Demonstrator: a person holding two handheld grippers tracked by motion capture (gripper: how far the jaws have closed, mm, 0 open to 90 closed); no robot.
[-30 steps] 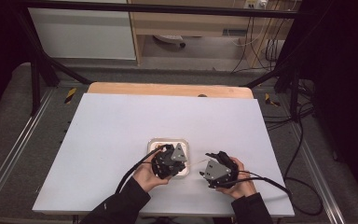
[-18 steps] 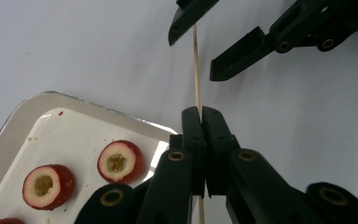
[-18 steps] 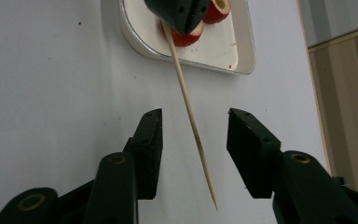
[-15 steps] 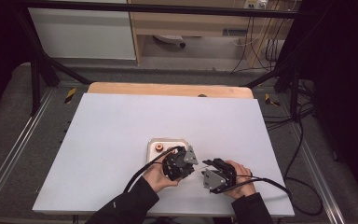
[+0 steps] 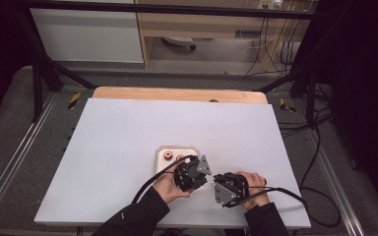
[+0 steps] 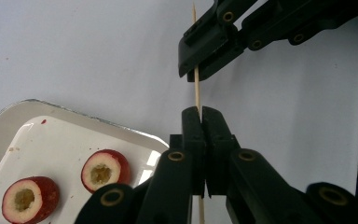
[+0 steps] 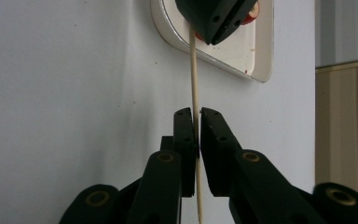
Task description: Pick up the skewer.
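Two black hand-held grippers, left (image 6: 199, 112) and right (image 7: 196, 112), both clamped on one thin wooden skewer (image 7: 195, 79).

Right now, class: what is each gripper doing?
Left gripper: shut on the wooden skewer.
Right gripper: its jaws have just been closing, now shut on the wooden skewer too.

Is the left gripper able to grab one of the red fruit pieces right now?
Probably not yet. The left gripper is shut on the wooden skewer, which the right gripper pinches too. The fruit pieces lie uncovered close by in the tray.
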